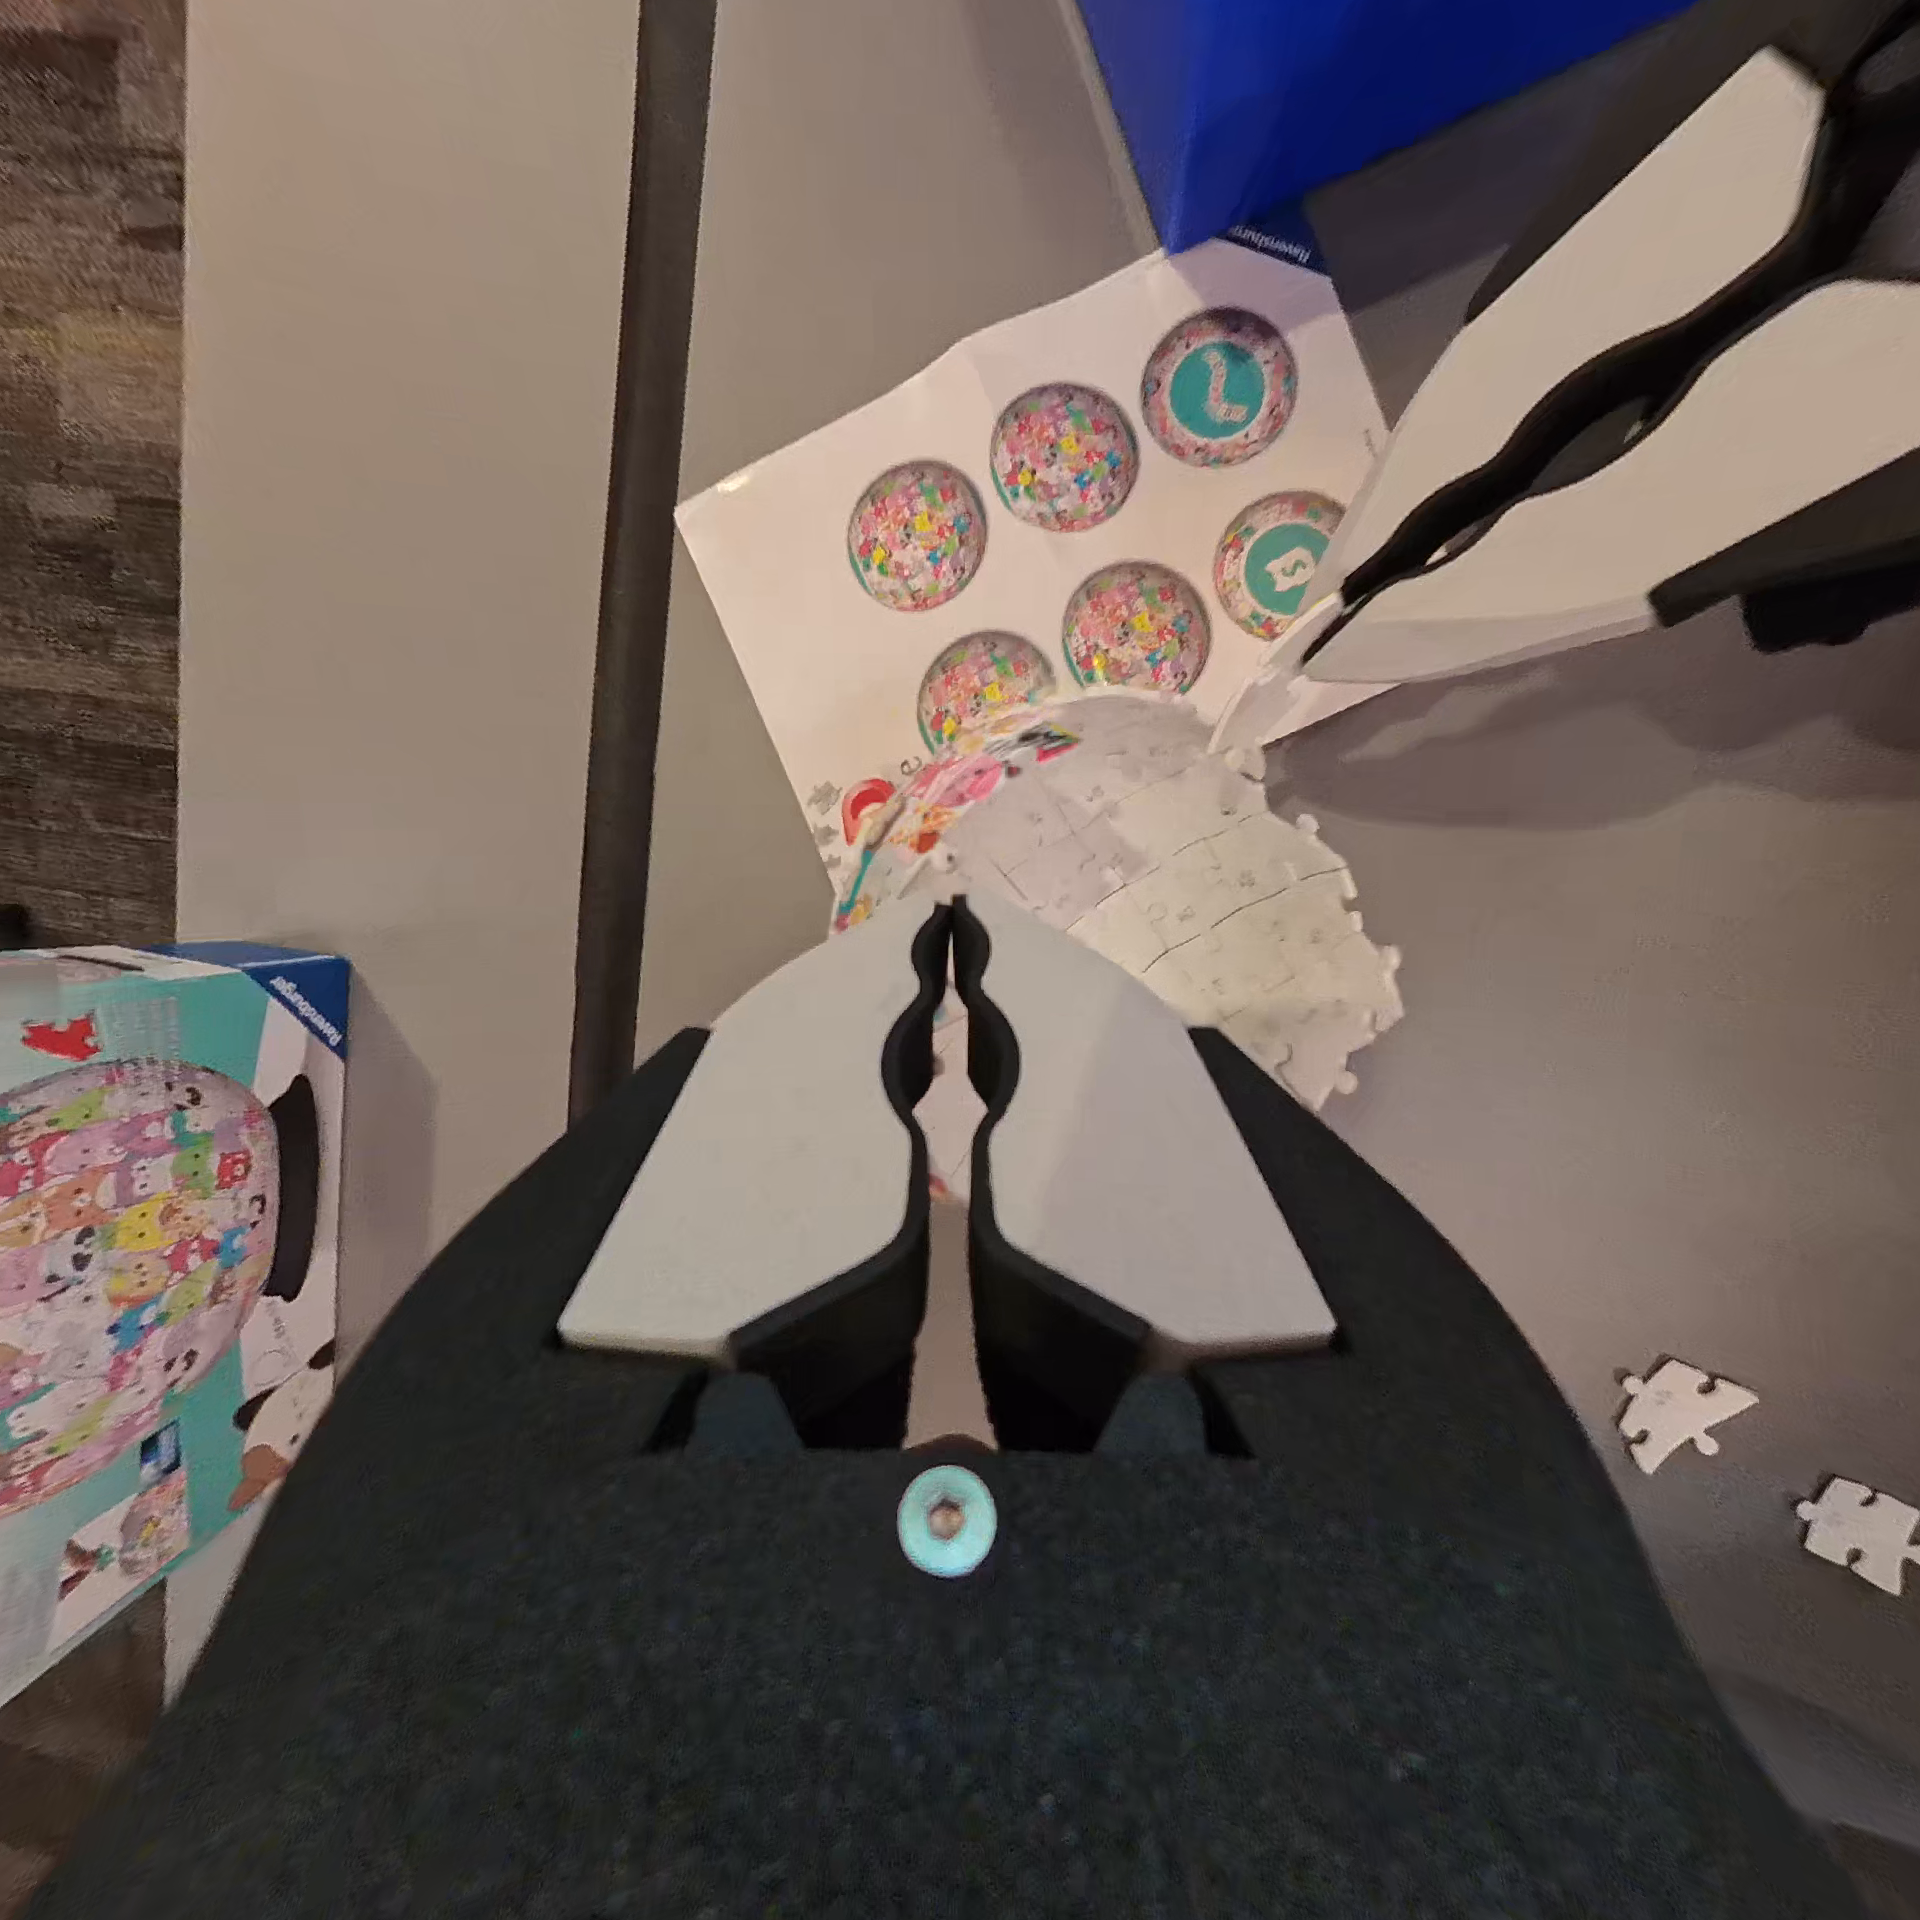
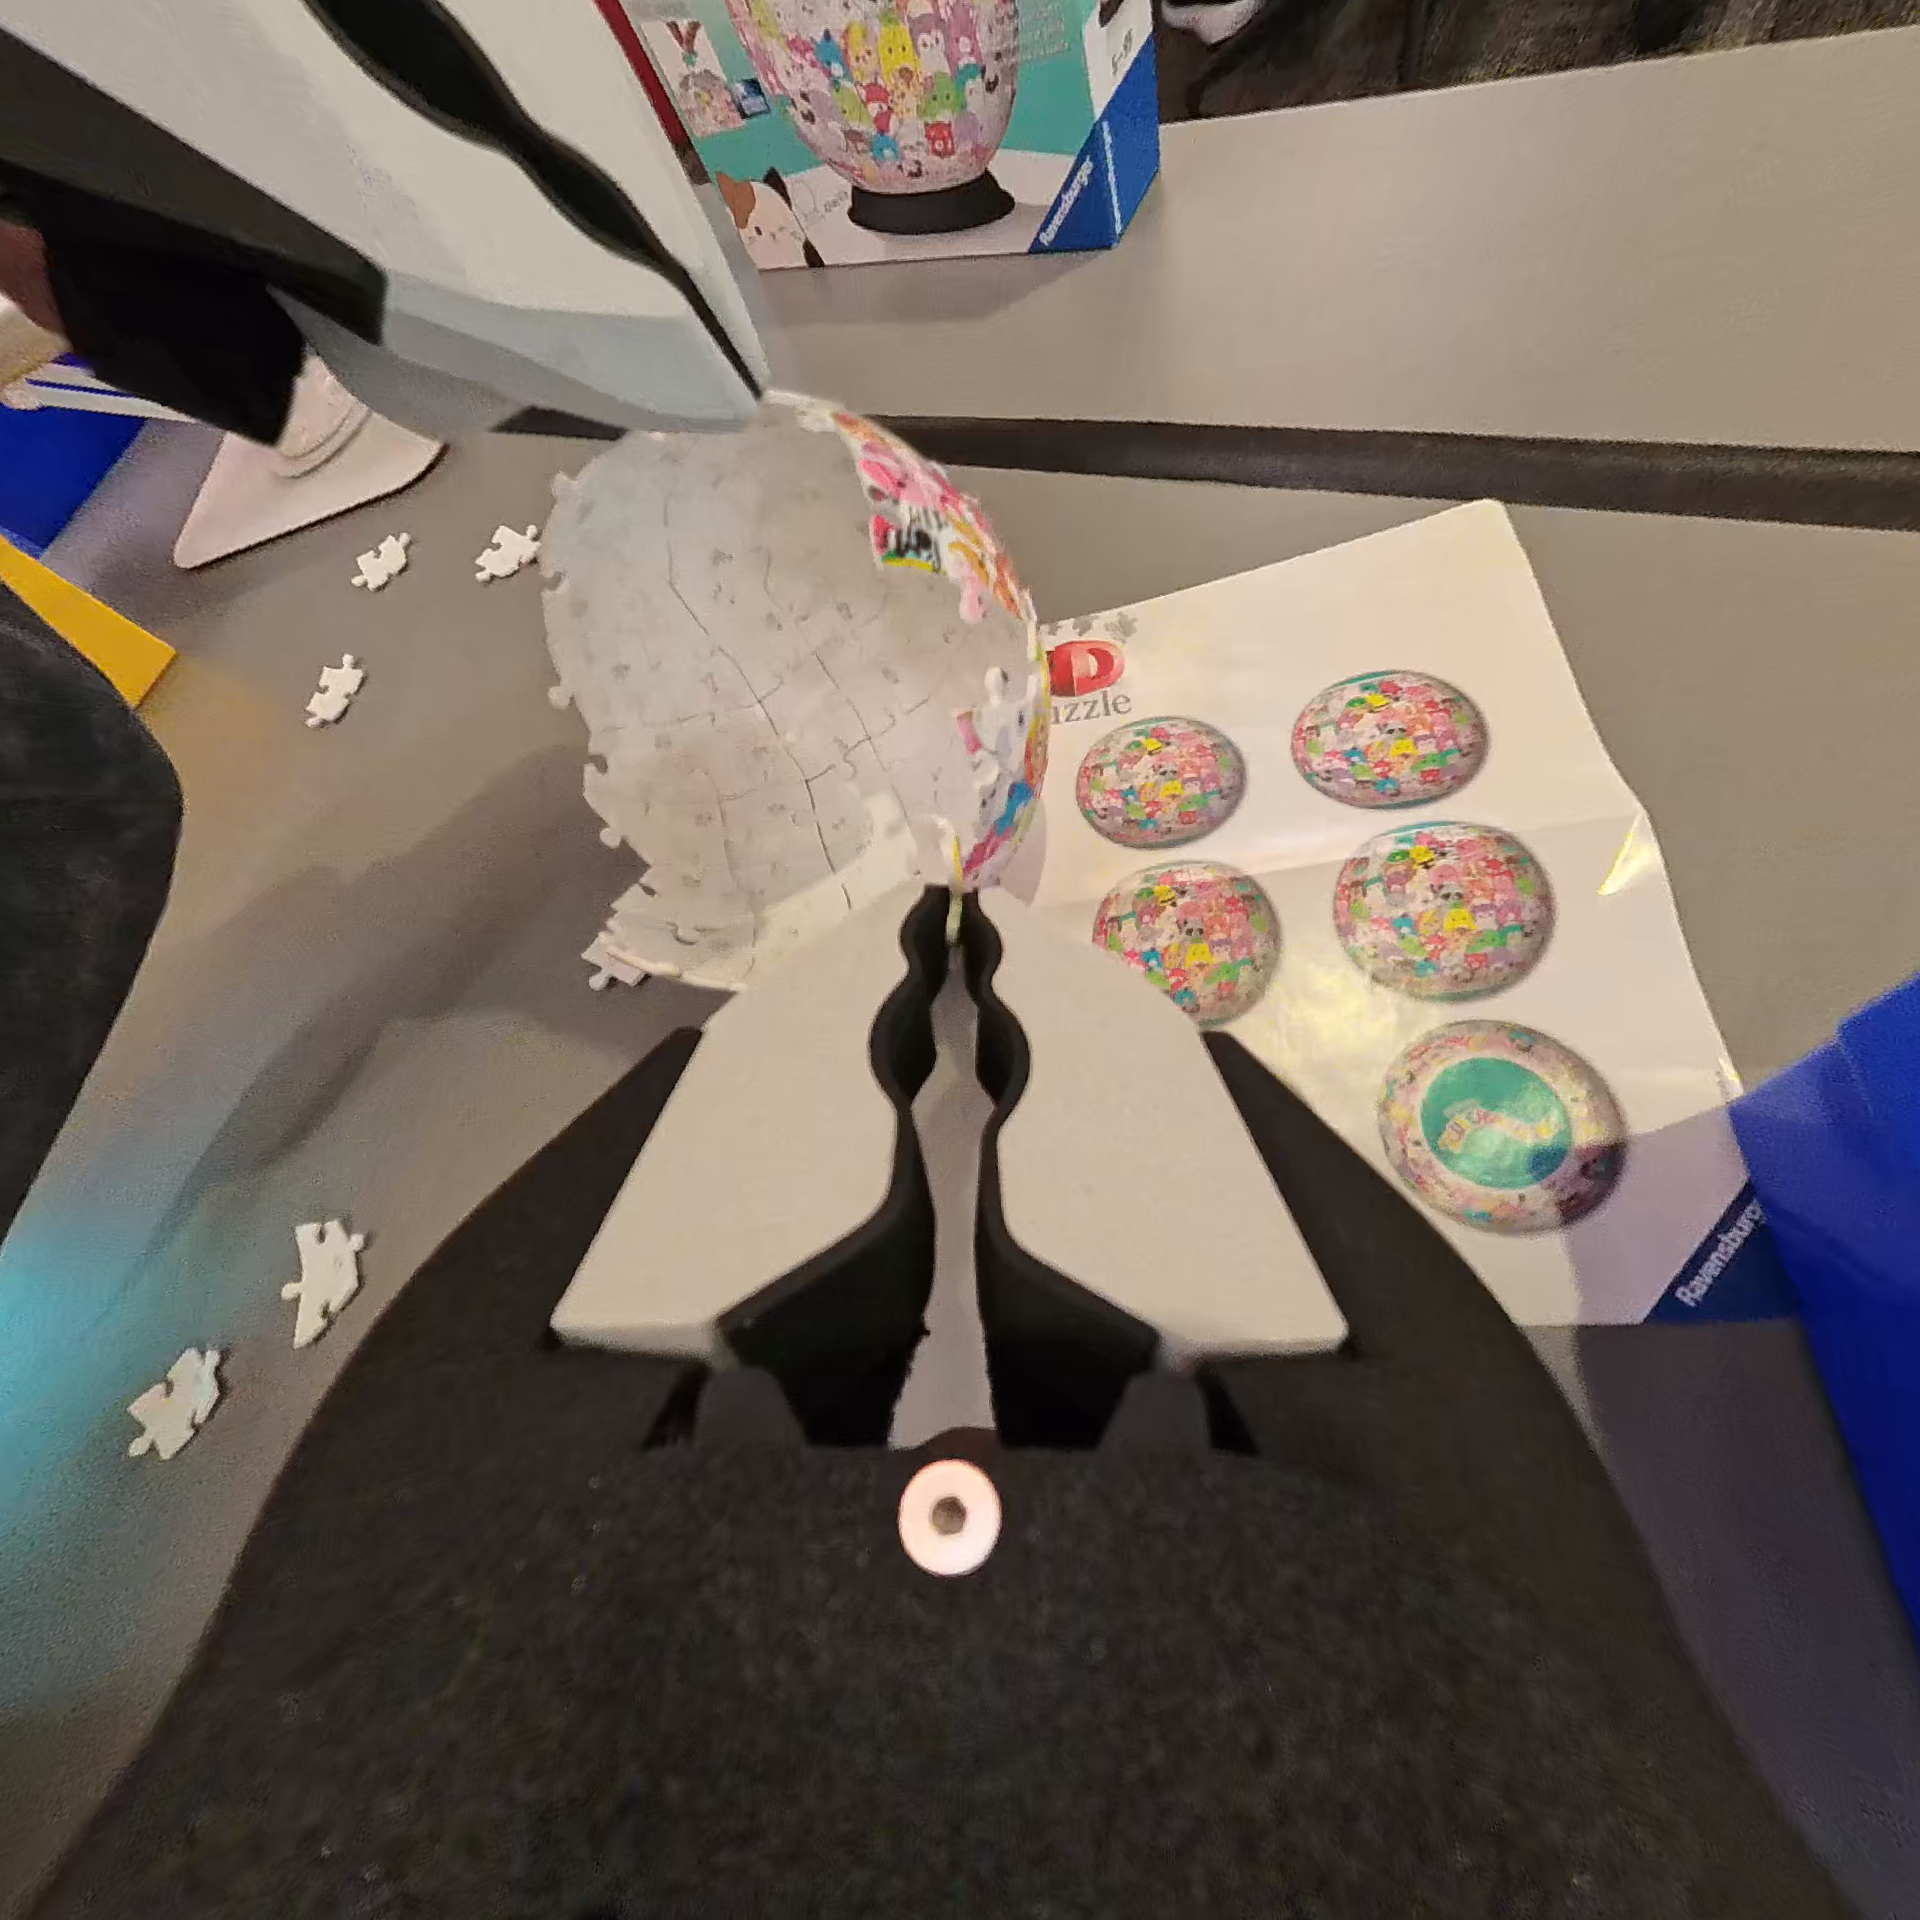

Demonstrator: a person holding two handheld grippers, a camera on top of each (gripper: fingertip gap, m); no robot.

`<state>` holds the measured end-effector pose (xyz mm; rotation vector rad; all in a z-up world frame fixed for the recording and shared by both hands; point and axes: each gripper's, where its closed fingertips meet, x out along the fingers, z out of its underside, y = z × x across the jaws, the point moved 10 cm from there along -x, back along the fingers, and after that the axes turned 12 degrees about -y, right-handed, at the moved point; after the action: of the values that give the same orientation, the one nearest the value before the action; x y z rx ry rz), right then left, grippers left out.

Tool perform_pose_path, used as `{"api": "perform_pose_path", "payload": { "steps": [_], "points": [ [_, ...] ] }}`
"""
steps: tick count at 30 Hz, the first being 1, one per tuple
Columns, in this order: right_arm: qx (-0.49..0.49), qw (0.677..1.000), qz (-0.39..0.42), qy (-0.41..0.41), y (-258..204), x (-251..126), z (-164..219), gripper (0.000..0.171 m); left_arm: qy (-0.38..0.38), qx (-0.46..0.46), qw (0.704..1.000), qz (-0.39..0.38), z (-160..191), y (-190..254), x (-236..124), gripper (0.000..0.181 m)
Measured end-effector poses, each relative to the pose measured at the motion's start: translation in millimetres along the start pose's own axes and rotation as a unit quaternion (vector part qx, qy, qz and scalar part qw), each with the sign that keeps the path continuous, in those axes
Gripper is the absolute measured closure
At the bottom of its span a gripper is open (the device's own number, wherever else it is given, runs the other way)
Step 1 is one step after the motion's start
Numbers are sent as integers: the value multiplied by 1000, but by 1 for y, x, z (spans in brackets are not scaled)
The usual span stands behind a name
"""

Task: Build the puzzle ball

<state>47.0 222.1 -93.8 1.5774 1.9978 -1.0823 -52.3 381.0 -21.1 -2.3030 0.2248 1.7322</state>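
The half-built puzzle ball (image 1: 1195, 883) is a white shell seen from inside, with a colourful printed outside (image 2: 977, 582), held above the grey table. My left gripper (image 1: 951, 914) is shut on its rim; in the right wrist view it (image 2: 756, 400) comes in from the upper left onto the ball's (image 2: 748, 707) top edge. My right gripper (image 2: 956, 906) is shut on a puzzle piece (image 1: 1262, 707) seen edge-on, held against the ball's rim. In the left wrist view the right gripper (image 1: 1322, 629) shows at the upper right.
An instruction sheet (image 2: 1351, 831) with printed ball pictures lies under the ball. The puzzle box (image 1: 156, 1247) stands at the left. Loose white pieces (image 1: 1683, 1413) (image 2: 322, 1278) lie scattered on the table. A blue object (image 2: 1849, 1247), a dark strip (image 2: 1455, 468) and a white stand (image 2: 301, 488) are nearby. Tip to tip, the grippers are about 10 cm apart. My right gripper's tips are some 15 cm from the blue object (image 2: 1849, 1247). It turns up in the left wrist view (image 1: 1278, 151) as well.
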Motion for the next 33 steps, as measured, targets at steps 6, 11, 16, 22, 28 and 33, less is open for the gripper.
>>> {"api": "perform_pose_path", "payload": {
  "steps": [6, 11, 16, 22, 28, 33],
  "points": [
    [-9, 1000, -6, -13, 4, 1, -14, 169, -7, -16, 1000, 18, 6, -12, 11, 181],
    [-24, 999, -3, -43, 7, 5, -28, 169, -17, -28, 999, 29, 12, -20, 19, 181],
    [-52, 994, 4, -97, 7, 8, -46, 169, -28, -42, 997, 55, 17, -28, 30, 181],
    [-108, 977, 5, -185, 10, 13, -73, 169, -41, -51, 995, 80, 22, -34, 40, 181],
    [-156, 944, -9, -291, 7, 25, -100, 169, -59, -51, 991, 106, 26, -35, 50, 181],
    [-178, 927, -23, -329, 4, 40, -116, 169, -56, -66, 986, 141, 35, -36, 53, 181]
  ]
}}
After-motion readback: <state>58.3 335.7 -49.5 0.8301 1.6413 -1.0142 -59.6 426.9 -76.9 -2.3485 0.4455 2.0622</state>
